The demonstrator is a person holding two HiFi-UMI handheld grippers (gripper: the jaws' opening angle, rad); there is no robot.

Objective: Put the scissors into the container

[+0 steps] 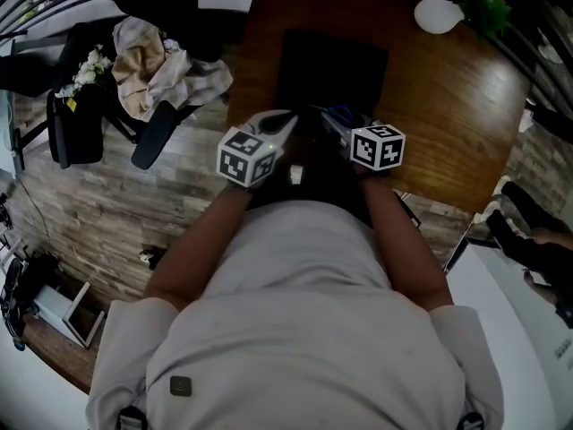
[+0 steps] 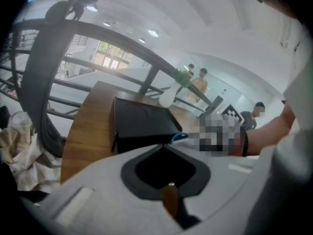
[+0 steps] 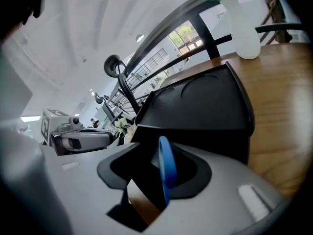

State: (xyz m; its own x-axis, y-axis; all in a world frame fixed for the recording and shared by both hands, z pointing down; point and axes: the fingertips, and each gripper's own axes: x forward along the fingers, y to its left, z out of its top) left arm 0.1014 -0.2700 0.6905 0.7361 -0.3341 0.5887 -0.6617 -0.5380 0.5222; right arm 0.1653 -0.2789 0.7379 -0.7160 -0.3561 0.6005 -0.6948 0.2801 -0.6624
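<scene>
The left tongs (image 2: 164, 147) are closed together, empty. The right tongs (image 3: 160, 144) stand apart. Between them the scissors (image 3: 167, 170) show only a blue handle loop, edge-on and upright. The blades are hidden, so their direction is unclear. The black container (image 3: 195, 106) stands just behind, on the wooden surface (image 3: 283, 106).

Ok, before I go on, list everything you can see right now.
table: one, brown wood, centre
container: one, black, on the table
scissors: one, blue handle, between the tongs of the right gripper
vase: one, white with green leaves, table's far side
cloth: one heap, beige and white, left of the table
flowers: one bunch, white, beside the cloth
left gripper: one, grey, tongs together, empty
right gripper: one, grey, tongs apart round the scissors handle
arms: two, bare forearms, bottom of head view
</scene>
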